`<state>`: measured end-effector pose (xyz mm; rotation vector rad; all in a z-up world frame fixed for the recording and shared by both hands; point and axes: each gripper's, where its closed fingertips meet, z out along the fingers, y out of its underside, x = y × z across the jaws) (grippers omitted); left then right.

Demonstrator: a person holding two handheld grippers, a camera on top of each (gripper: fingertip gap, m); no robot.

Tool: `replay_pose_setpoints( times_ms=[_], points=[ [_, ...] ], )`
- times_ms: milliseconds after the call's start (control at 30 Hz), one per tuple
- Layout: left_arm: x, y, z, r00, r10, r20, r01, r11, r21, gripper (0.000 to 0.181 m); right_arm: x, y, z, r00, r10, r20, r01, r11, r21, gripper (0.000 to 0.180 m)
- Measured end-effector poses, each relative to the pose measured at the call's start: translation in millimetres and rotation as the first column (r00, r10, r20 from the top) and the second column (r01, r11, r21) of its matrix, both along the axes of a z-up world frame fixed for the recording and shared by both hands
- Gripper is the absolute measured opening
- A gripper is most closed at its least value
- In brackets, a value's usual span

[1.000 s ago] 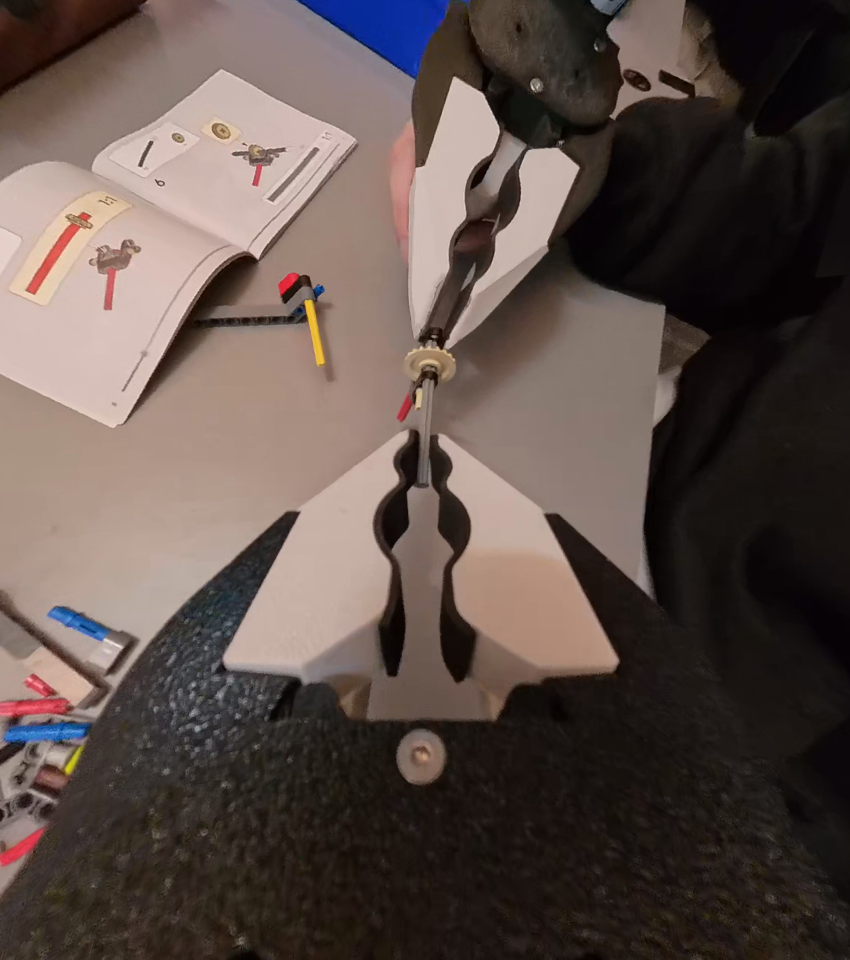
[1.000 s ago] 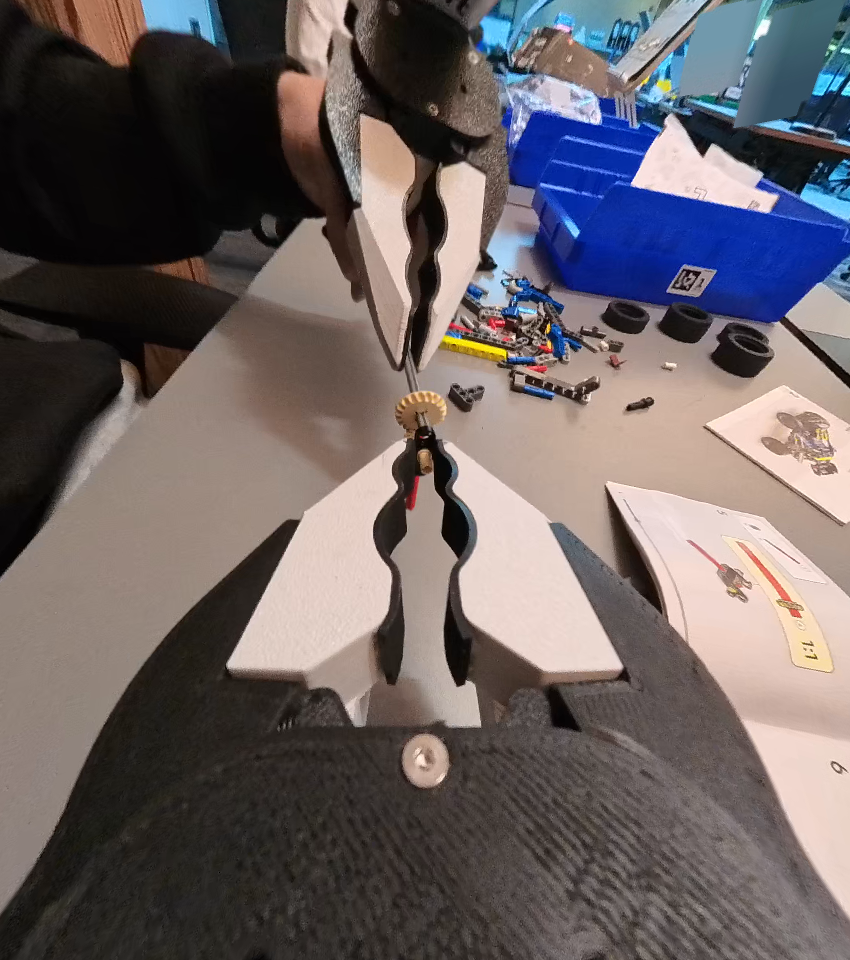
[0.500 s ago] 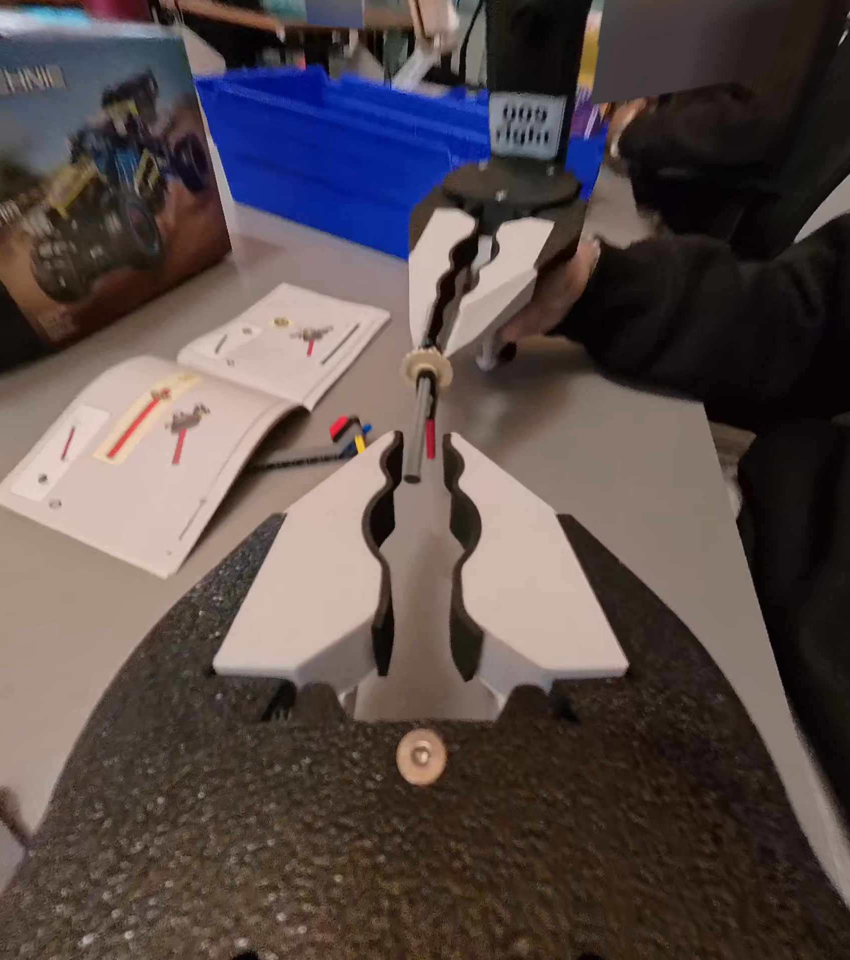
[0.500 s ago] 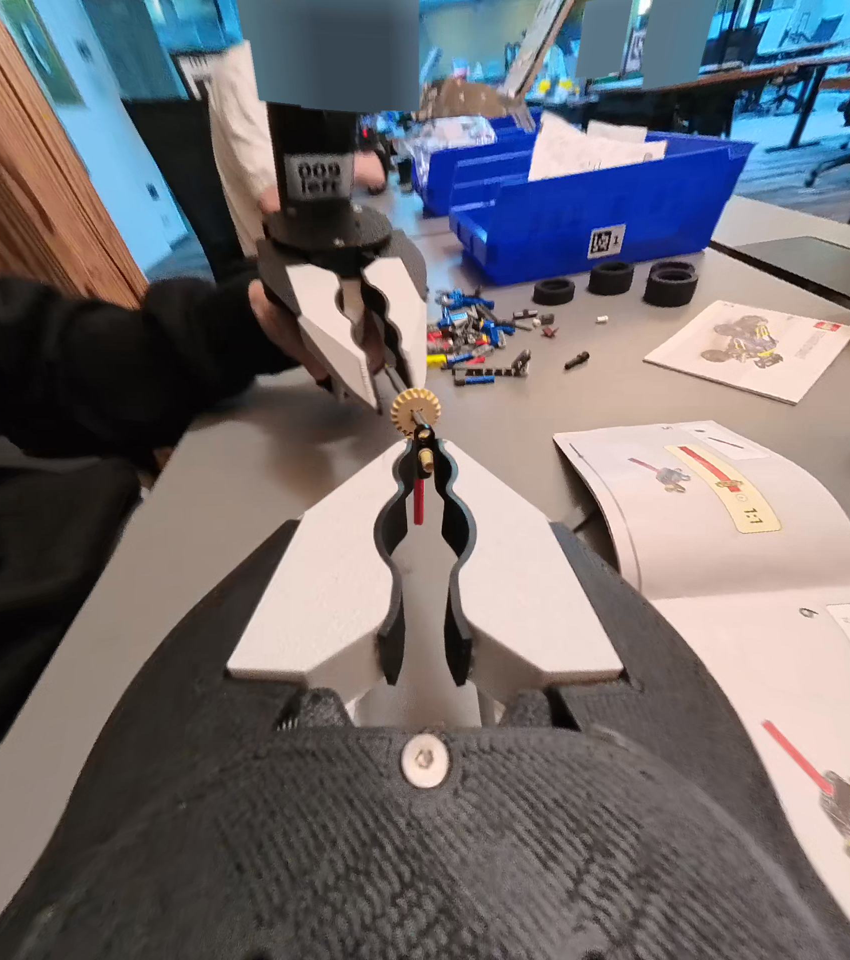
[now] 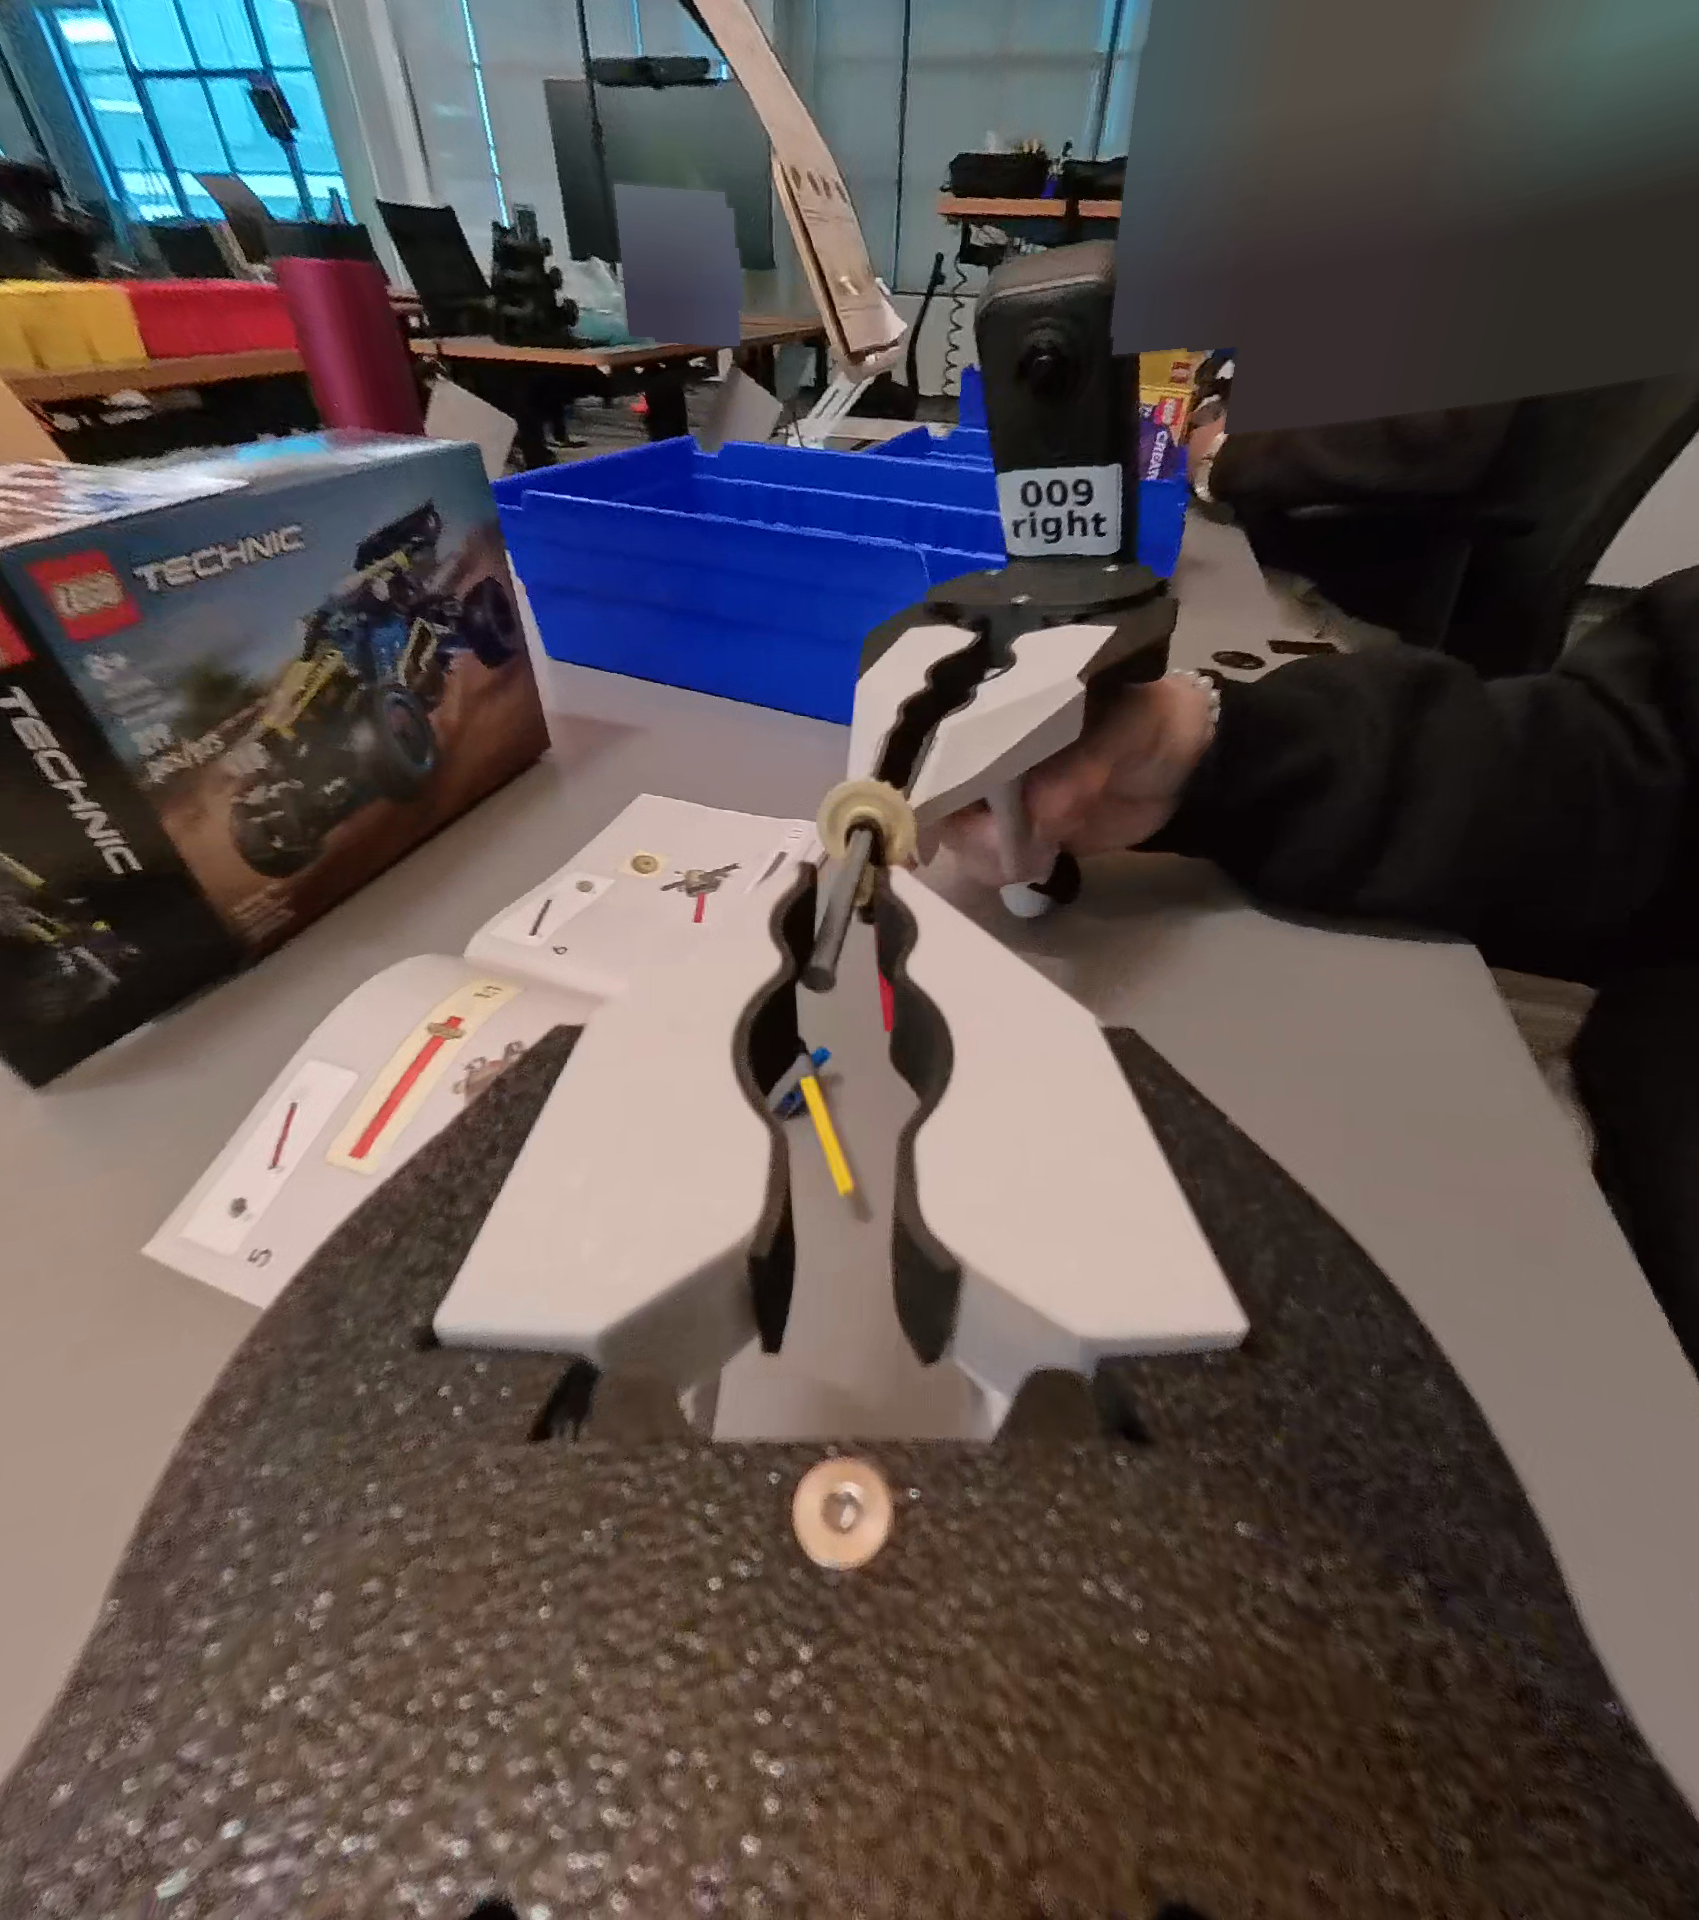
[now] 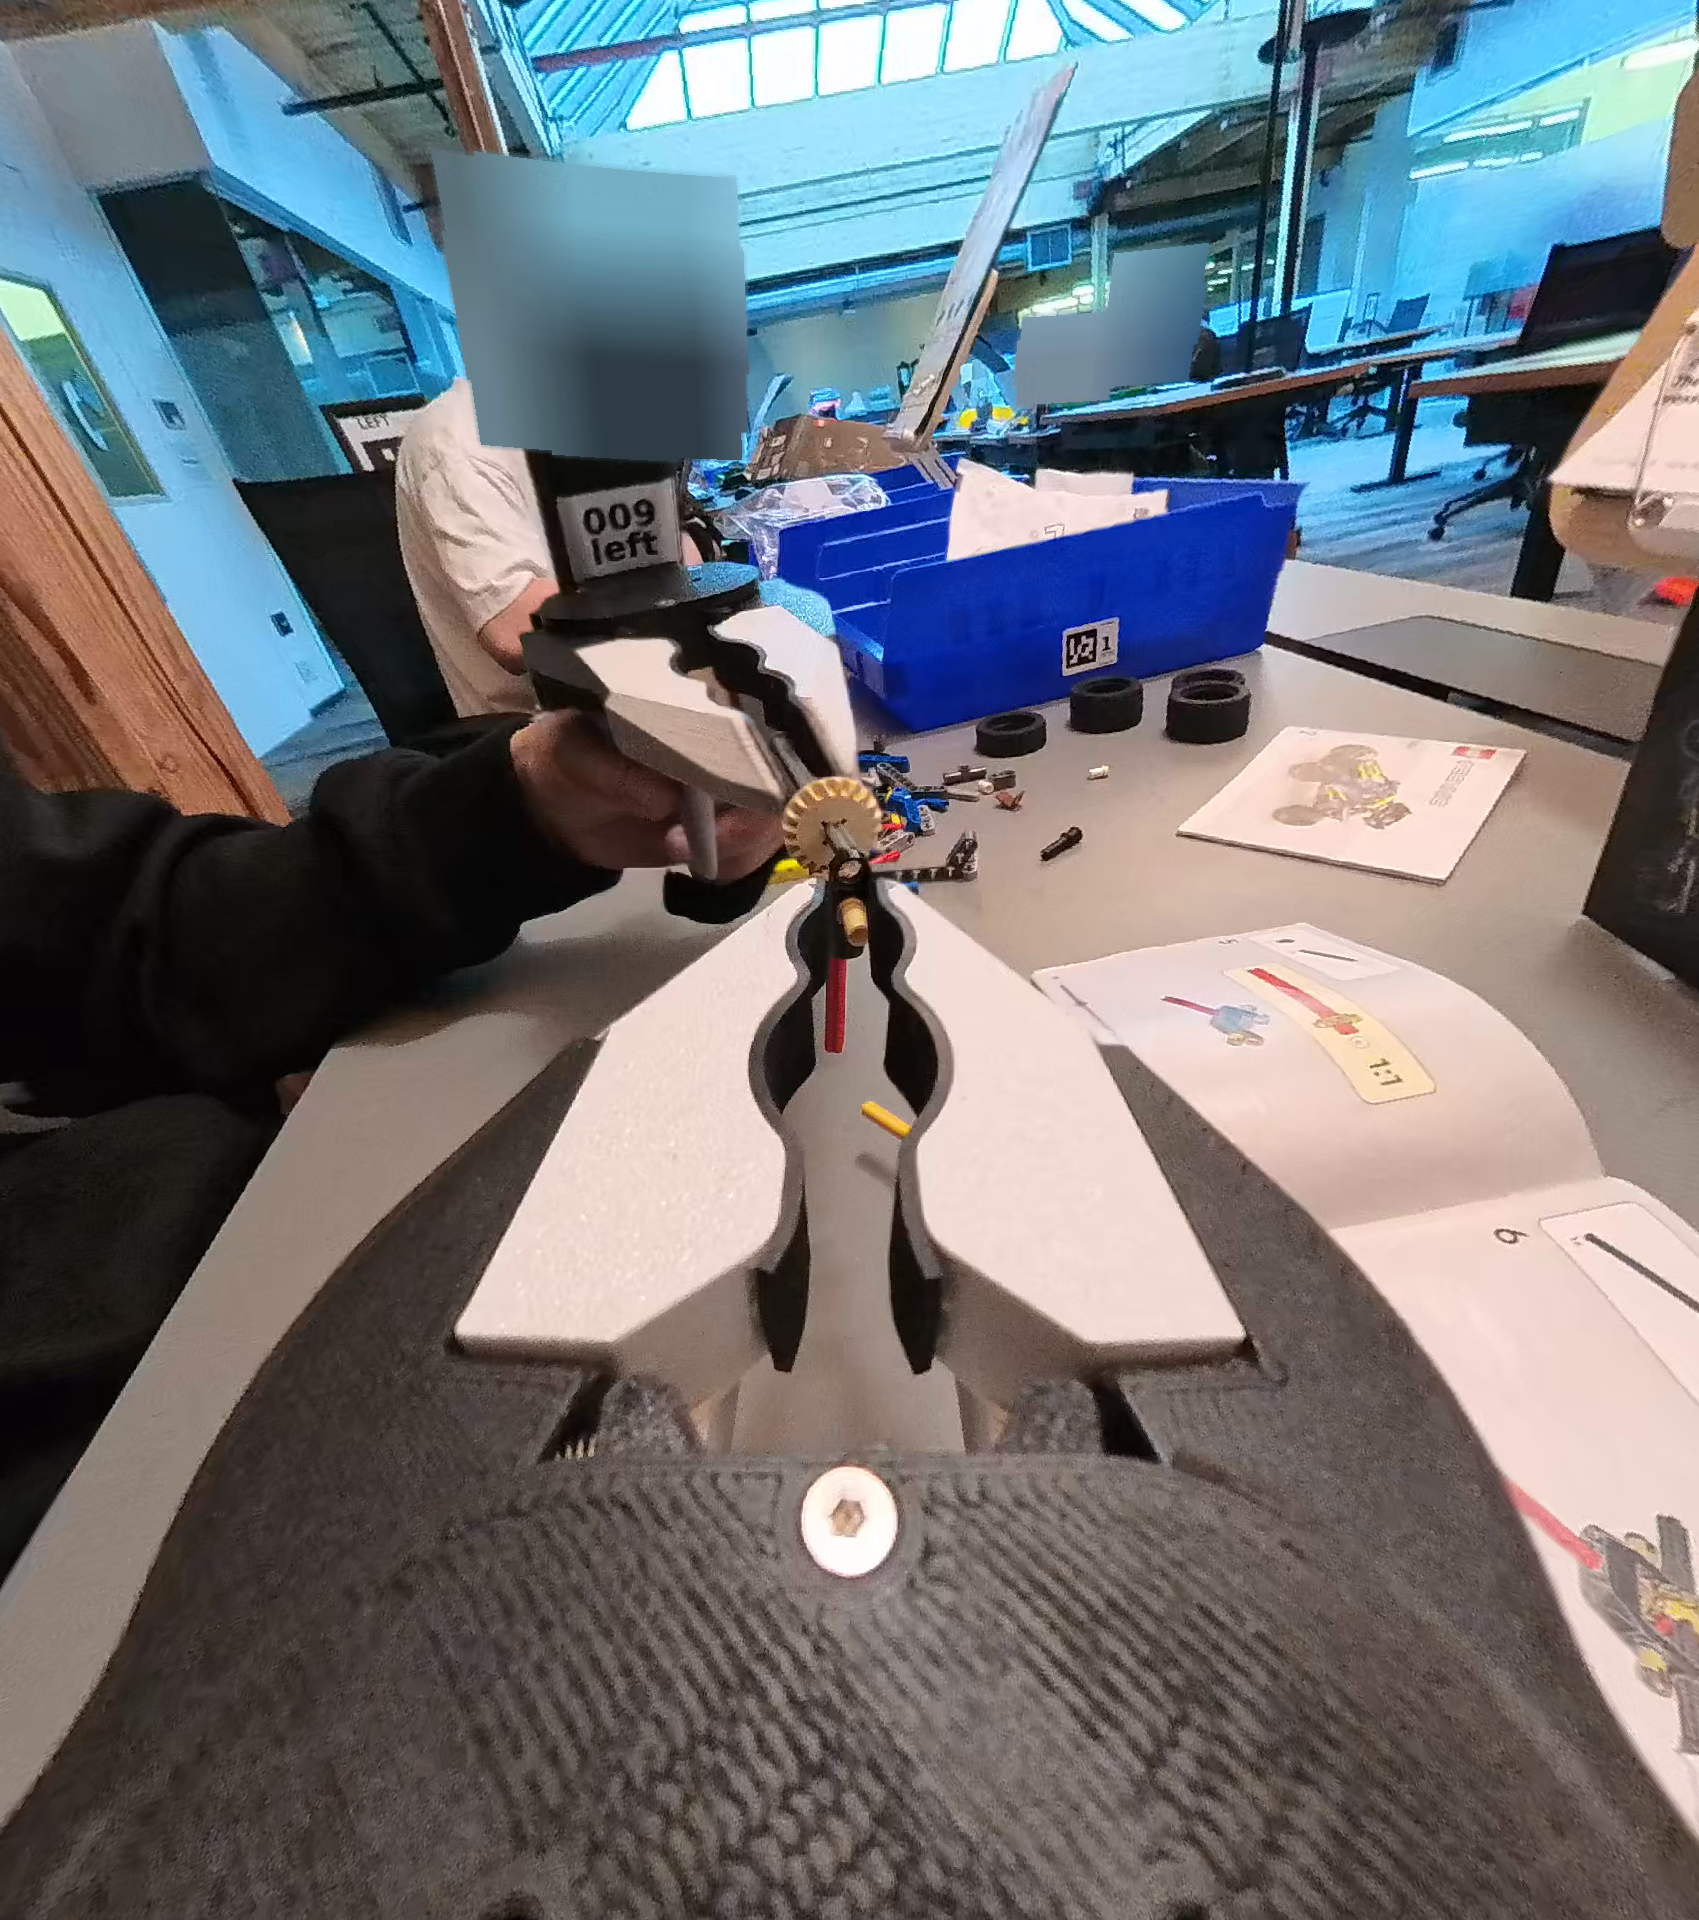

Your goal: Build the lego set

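Note:
A tan gear [image 5: 866, 821] sits on a dark grey axle [image 5: 832, 920], held in the air between my two grippers. My left gripper [image 5: 840, 894] is shut on the near end of the axle. My right gripper [image 6: 850, 899] is shut on a small black connector [image 6: 845, 868] just below the gear [image 6: 829, 821]. A tan pin [image 6: 853, 920] and a red axle [image 6: 834, 1003] hang from the connector. The right gripper [image 5: 892, 800] faces the left gripper [image 6: 783, 784] tip to tip. A yellow axle [image 5: 824, 1138] lies on the grey table [image 5: 1292, 1091] below.
An open instruction booklet [image 6: 1344, 1091] lies right of my right gripper. The set's box [image 5: 201, 727] stands at the left. Blue bins [image 6: 1032, 603], three black tyres [image 6: 1105, 707], loose pieces [image 6: 928, 800] and a leaflet [image 6: 1354, 800] lie farther back. Black sleeves [image 6: 201, 914] flank the grippers. Both grippers' tips are close together, under 4 cm apart.
Both grippers have tilted up from looking down at the table to nearly level. The gear and axle stay held between them, and my left gripper's tips are closer to the gear.

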<state>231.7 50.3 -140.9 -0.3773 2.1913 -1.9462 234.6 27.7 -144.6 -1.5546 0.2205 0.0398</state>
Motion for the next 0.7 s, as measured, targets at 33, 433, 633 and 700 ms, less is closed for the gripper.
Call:
replay_pose_setpoints(
  times_ms=[33, 433, 633, 700],
  points=[
    [-1, 2, 1, 1.000, 0.007, 0.013, -0.007, 1.000, -0.003, 0.012, 0, 0, 2, 1.000, -0.007, 0.014, 0.007, 1.000, 0.003, 0.005],
    [-9, 8, 7, 0.998, -0.039, -0.051, 0.034, 0.995, -0.091, 0.004, -6, 3, 3, 0.999, 0.022, 0.038, -0.023, 1.000, 0.017, 0.005],
    [-13, 10, 0, 0.997, -0.061, -0.053, 0.060, 0.998, -0.036, 0.002, -8, 7, -5, 0.999, 0.027, 0.046, -0.026, 0.999, -0.023, 0.005],
    [-14, 11, -2, 0.994, -0.079, -0.075, 0.078, 0.997, -0.023, 0.002, -10, 9, -8, 0.998, 0.041, 0.052, -0.039, 0.998, -0.042, 0.005]
  ],
)
